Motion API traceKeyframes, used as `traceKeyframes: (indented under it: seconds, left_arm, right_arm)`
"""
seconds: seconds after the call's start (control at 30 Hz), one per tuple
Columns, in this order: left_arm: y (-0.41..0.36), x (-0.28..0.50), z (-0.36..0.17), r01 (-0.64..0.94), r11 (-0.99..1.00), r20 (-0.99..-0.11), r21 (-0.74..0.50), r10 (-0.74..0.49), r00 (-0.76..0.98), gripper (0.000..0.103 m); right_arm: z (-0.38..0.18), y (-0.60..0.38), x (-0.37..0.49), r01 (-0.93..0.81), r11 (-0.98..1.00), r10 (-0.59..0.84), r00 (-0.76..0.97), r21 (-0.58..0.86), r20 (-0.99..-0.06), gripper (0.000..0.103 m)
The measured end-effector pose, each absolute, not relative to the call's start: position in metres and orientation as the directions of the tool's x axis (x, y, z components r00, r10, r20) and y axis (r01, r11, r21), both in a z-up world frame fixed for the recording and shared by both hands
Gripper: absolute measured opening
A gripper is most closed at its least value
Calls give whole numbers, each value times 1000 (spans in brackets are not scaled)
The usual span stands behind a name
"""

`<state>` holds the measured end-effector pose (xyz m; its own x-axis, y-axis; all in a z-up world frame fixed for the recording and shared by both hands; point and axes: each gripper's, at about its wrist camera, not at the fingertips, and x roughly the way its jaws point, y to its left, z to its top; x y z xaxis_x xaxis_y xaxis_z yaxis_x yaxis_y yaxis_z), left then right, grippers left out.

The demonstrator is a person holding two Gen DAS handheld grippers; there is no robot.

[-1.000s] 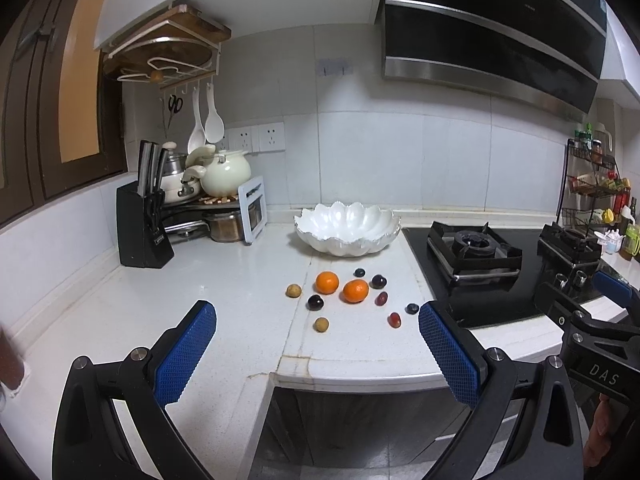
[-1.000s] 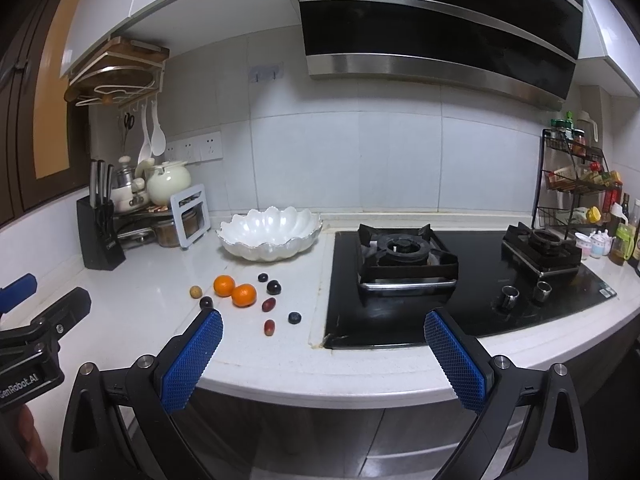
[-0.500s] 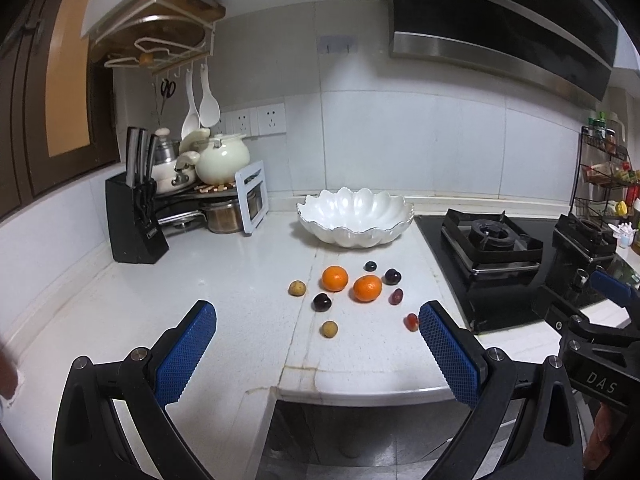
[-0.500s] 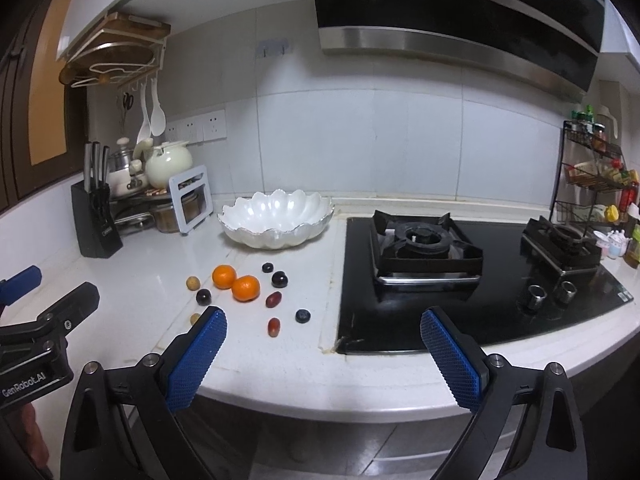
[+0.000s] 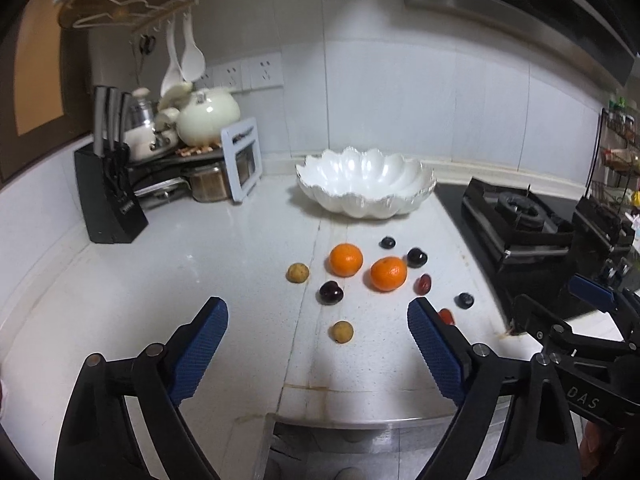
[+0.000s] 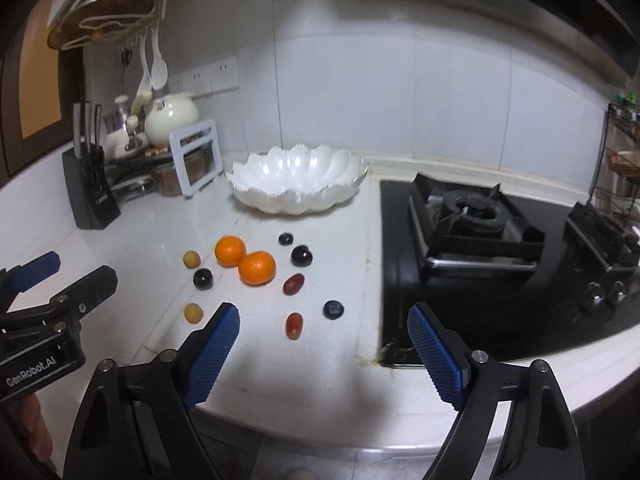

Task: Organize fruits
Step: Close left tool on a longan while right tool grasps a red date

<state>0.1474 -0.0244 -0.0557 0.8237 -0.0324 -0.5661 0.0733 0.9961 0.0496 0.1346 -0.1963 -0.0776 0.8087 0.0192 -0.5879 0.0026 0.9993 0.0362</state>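
The left gripper [image 5: 318, 332] is hovering over the near edge of the white tabletop [image 5: 200, 280], its jaws standing wide after just closing a little, with nothing gripped; a small tan fruit [image 5: 341, 331] is lying on the tabletop in the gap between them, untouched. The right gripper [image 6: 323, 330] is hovering just to the right, its jaws likewise wide, just narrowing slightly and holding nothing, above a small red fruit [image 6: 294, 325] and a blueberry [image 6: 333, 309].

Farther in, the rest of the fruit is sitting loose on the tabletop: two oranges [image 5: 346, 259] side by side, a second tan fruit [image 5: 297, 272] to their left, a dark cherry [image 5: 331, 292] in front of them, another dark cherry [image 5: 417, 257] and a reddish grape [image 5: 424, 283] to their right, and a second blueberry [image 5: 387, 242] behind.

Beyond the fruit, a white scalloped bowl [image 5: 366, 188] is standing empty near the wall. A black gas hob [image 6: 472, 220] is lying to the right, and a knife block [image 5: 108, 196] is standing far left.
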Motion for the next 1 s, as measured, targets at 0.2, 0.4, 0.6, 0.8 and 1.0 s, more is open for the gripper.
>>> traceKeyframes:
  seconds: [0.2,0.4,0.6,0.8,1.0]
  left_arm:
    - [-31,177,-84,109,992,-621,70,-42,783,84]
    - [-32,198,-108,131,989,-672,64,-54,739,79]
    - [-35,212,-131,152,987,-720,50,-70,690,72]
    - [-34,221,-144,158,987,-744,32,-83,663,66]
    - [-35,227,-153,167,986,-763,3,-106,638,58]
  right_arm:
    - [-103,-191,164,-6,999,33,760,44,-649,78]
    - [-125,-184,187,-25,998,57,716,56,-696,71]
    - [-146,-175,203,-47,997,81,676,67,-732,62]
    - [-156,-172,211,-48,997,81,661,66,-746,55]
    - [-161,-169,216,-55,997,82,652,61,-754,48]
